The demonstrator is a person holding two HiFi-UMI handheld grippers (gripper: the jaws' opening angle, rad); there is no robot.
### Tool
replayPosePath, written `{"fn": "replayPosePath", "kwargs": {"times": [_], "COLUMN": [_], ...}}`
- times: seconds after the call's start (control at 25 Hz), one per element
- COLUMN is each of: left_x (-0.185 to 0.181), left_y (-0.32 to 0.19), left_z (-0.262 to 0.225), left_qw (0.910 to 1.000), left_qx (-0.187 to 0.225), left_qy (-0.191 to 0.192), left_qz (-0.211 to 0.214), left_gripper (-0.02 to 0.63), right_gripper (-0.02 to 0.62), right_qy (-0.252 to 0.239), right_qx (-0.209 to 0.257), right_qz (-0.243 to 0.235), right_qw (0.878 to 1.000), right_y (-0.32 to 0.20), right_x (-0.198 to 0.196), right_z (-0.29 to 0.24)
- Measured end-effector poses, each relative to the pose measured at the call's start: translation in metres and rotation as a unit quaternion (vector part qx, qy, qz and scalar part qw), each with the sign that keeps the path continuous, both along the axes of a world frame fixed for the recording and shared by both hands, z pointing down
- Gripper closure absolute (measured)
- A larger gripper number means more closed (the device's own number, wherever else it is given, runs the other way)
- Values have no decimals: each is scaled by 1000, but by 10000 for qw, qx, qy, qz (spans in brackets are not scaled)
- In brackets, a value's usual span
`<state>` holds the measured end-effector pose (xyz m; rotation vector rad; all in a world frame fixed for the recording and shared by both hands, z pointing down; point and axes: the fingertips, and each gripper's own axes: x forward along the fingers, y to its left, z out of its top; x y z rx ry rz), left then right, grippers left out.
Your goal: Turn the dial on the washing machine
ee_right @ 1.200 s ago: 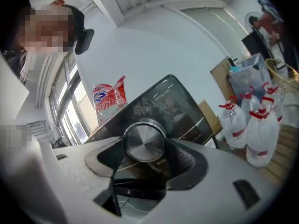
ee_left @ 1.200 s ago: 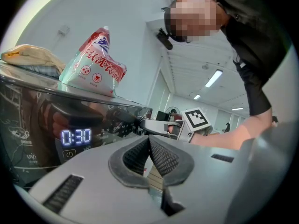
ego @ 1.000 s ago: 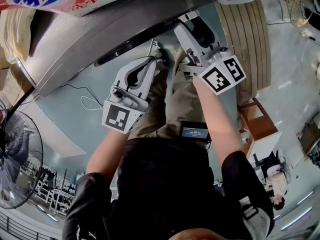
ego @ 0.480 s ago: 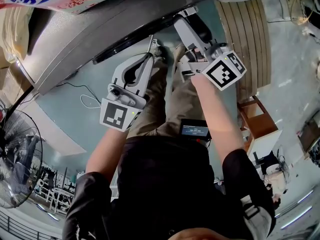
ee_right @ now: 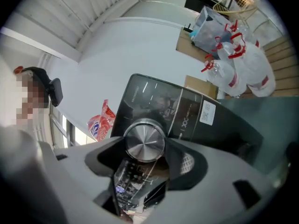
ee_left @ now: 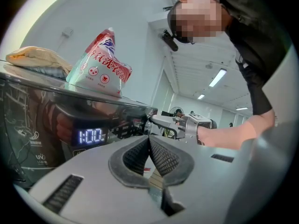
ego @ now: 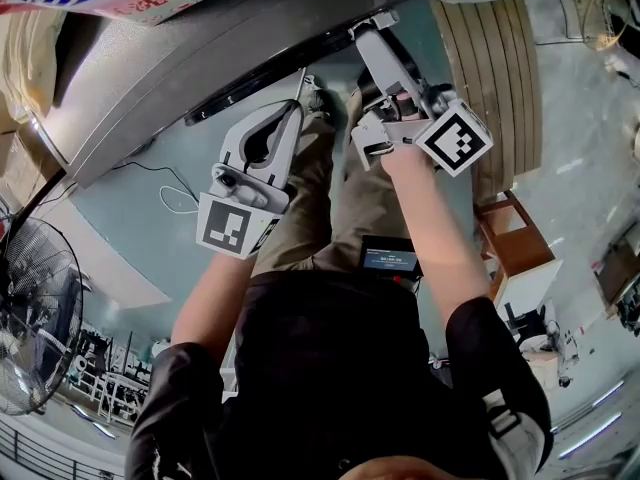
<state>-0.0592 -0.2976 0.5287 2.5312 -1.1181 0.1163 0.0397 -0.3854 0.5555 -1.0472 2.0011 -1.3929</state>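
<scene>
The dark, glossy washing machine (ego: 200, 58) fills the top of the head view. Its round brushed-metal dial (ee_right: 145, 141) sits between the two dark pads of my right gripper (ee_right: 145, 146), which is shut on it. In the head view my right gripper (ego: 365, 30) reaches up to the machine's front panel, where the dial itself is hidden. My left gripper (ego: 300, 76) hangs just left of it, pads pressed together (ee_left: 149, 149) with nothing between them. The panel display (ee_left: 91, 136) reads 1:00.
A red-and-white bag (ee_left: 100, 69) lies on the machine's top beside a folded cloth (ee_left: 35, 59). A standing fan (ego: 35, 318) is at the left, a slatted wooden panel (ego: 495, 78) and a wooden box (ego: 515, 243) at the right. White plastic bags (ee_right: 238, 64) lie beyond the machine.
My right gripper has rolled while shut on the dial, its marker cube swinging to the right. My left gripper has drifted slightly up and left, still shut.
</scene>
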Motion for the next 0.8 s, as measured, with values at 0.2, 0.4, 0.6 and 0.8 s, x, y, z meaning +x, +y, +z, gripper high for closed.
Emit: {"fn": "replayPosePath", "kwargs": {"times": [0.2, 0.4, 0.6, 0.8], "left_x": [-3, -2, -2, -2], "left_y": [0, 1, 2, 0], "left_z": [1, 1, 2, 2], "left_qw": [10000, 10000, 10000, 10000], "left_qx": [7, -21, -35, -18], "left_qy": [19, 24, 11, 3], "left_qz": [-63, -91, -72, -87], "left_gripper": [611, 611, 611, 611], "right_gripper": [321, 321, 321, 321], "right_qy": [-428, -771, -1106, -1564], "right_qx": [-214, -354, -522, -730], "right_qz": [92, 134, 191, 271], "right_qw": [9988, 9963, 9923, 9846], "right_y": [0, 1, 1, 1], "right_x": [1, 2, 1, 2], "right_z": [1, 2, 3, 4]}}
